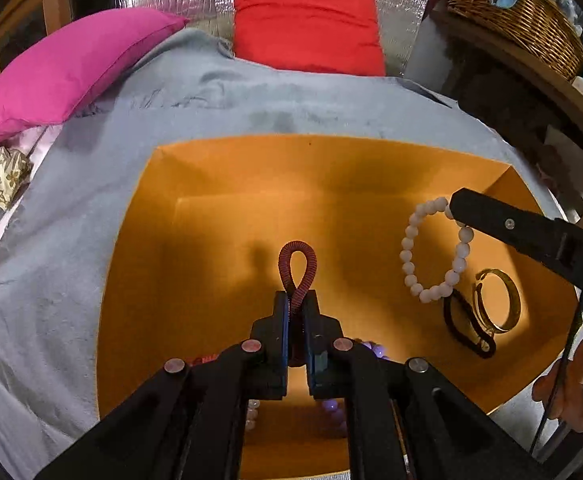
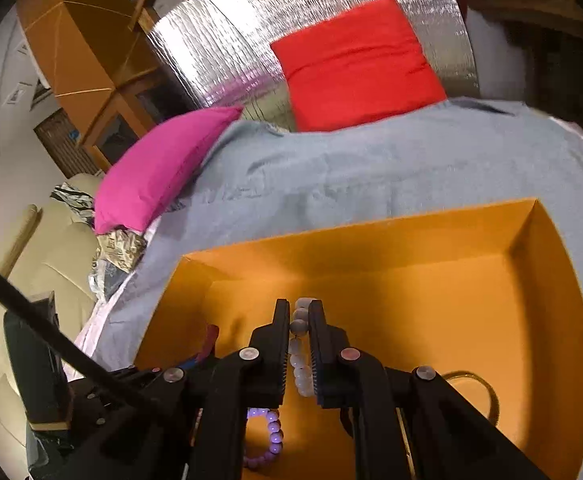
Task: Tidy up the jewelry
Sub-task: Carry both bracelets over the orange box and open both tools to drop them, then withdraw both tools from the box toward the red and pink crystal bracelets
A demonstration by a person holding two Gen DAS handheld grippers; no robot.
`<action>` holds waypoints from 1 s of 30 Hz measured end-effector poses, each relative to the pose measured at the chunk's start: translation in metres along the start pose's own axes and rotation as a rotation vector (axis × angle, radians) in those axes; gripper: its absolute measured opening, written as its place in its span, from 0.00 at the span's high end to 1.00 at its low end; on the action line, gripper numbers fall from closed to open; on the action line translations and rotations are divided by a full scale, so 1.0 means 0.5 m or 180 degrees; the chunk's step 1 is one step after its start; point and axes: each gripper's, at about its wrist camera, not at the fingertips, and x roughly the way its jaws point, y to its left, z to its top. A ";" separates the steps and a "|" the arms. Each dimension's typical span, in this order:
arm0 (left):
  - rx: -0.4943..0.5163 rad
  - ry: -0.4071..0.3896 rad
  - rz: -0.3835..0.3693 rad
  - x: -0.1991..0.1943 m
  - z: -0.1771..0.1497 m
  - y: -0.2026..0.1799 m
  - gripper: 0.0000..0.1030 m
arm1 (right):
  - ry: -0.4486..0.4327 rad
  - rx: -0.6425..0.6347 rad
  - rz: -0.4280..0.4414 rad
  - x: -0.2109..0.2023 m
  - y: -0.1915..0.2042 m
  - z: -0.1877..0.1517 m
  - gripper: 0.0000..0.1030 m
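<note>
You have a grey blanket spread across the bed; a magenta pillow lies at its left edge; a red cushion leans on silver foil sheeting; a wicker basket sits upper right.

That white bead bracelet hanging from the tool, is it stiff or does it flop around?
Probably floppy: the white bead bracelet droops in a loose loop from the right gripper. Its round beads look smooth, so it may slip. Laid in the orange box, it should settle without rolling.
</note>
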 end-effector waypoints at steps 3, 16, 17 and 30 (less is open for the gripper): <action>0.0001 0.0031 0.0025 0.001 -0.001 0.001 0.93 | 0.0060 0.0087 -0.0042 0.013 -0.009 -0.002 0.90; -0.0040 -0.0294 0.0397 -0.097 -0.030 0.005 0.34 | -0.0242 0.0116 -0.0343 -0.074 -0.032 -0.009 0.74; -0.0060 -0.0344 0.0423 -0.109 -0.034 0.007 0.34 | -0.0274 0.0116 -0.0371 -0.089 -0.033 -0.013 0.71; 0.0085 -0.0885 0.0483 -0.249 -0.213 -0.020 0.21 | -0.0600 -0.0219 -0.0446 -0.310 -0.008 -0.160 0.45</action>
